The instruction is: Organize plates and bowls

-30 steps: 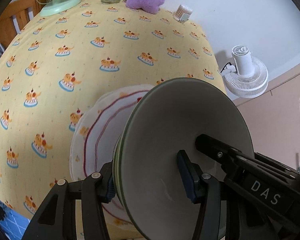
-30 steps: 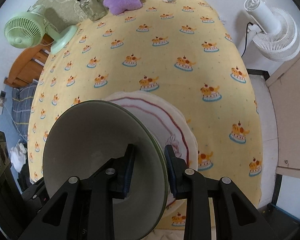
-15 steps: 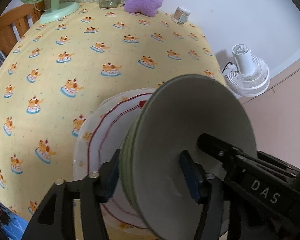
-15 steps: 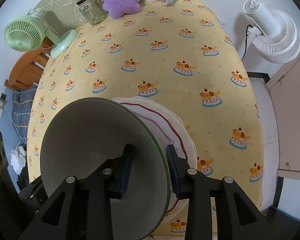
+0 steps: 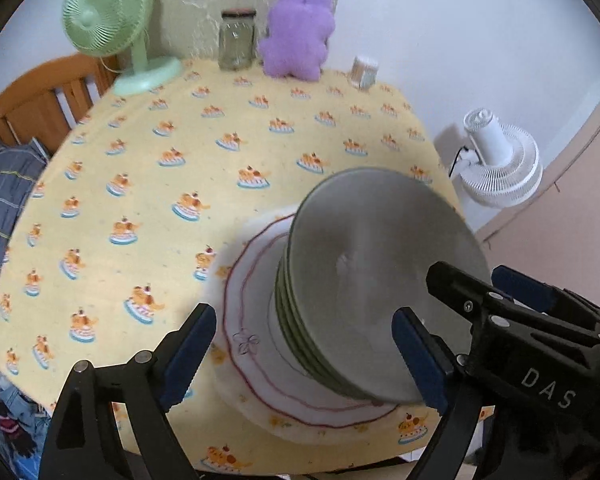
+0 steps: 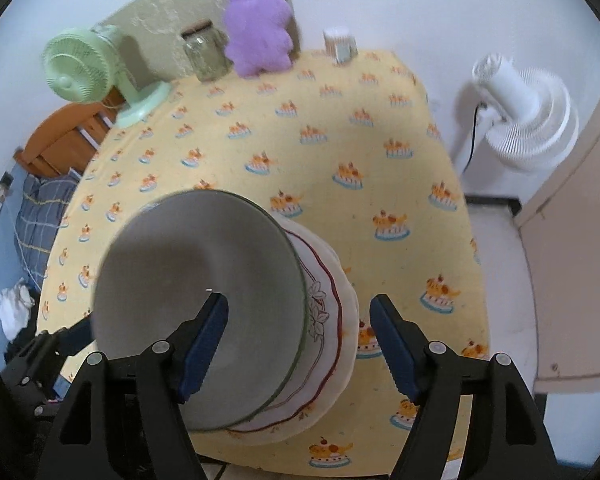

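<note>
Nested grey bowls with green rims point(image 5: 376, 276) point(image 6: 196, 304) stand on a white plate with a red line point(image 5: 256, 344) point(image 6: 332, 316) near the table's front edge. My left gripper point(image 5: 304, 354) straddles the bowls' left rim. Its jaws are opening, and the blue pads point(image 5: 188, 344) stand apart from the rim. My right gripper point(image 6: 300, 340) point(image 5: 476, 284) straddles the right rim. Its jaws are opening too, with neither pad point(image 6: 394, 346) touching the bowls. The lower bowls are mostly hidden inside the stack.
At the back of the yellow tablecloth point(image 5: 204, 184) stand a green fan point(image 5: 112, 28), a glass jar point(image 5: 236, 40), a purple plush toy point(image 5: 296, 36) and a small container point(image 5: 364, 70). A white fan point(image 5: 500, 168) stands on the floor at right, a wooden chair point(image 5: 40, 104) at left.
Both grippers were shut on the top bowl's rim; both have let go, opened wide and drawn back and up. The bowls now rest on the plate.
</note>
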`<state>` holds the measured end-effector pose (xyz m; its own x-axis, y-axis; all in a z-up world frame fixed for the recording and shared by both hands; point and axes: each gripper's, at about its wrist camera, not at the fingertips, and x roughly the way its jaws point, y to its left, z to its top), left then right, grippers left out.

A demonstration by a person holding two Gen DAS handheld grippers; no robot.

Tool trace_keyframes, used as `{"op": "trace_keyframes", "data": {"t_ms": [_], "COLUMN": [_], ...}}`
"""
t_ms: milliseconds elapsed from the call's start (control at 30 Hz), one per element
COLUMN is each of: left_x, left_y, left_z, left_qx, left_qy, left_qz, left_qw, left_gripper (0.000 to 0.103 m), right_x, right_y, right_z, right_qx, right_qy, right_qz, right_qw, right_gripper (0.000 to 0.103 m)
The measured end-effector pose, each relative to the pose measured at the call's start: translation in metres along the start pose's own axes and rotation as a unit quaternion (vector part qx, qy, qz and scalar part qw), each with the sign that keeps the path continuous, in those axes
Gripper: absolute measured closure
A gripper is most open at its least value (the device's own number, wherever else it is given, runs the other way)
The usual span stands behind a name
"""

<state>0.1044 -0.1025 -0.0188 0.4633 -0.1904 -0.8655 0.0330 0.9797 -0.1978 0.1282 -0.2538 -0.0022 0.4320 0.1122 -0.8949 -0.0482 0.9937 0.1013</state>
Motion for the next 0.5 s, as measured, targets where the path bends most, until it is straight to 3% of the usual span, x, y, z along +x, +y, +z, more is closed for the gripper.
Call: {"op": "trace_keyframes", "data": {"t_ms": [367, 500], "left_x": [-0.052, -0.061], "left_y": [0.047, 0.078], "left_z": [-0.012, -0.018], "left_qx": [0.032, 0.038], "left_qy": [-0.085, -0.098], "left_qz": [0.029, 0.032], "left_qw": [0.9954, 0.994], "left_gripper": [0.012, 0.012], "right_x": [-0.053, -0.061], "right_y": [0.048, 0.073], "right_z": [-0.025, -0.04], "right_qx": [0.001, 0.007], "right_qy": [-0.096, -0.12], "right_qz": [-0.044, -0.057], "right_qw": [0.994, 0.991], "right_gripper": [0.027, 0.027]}}
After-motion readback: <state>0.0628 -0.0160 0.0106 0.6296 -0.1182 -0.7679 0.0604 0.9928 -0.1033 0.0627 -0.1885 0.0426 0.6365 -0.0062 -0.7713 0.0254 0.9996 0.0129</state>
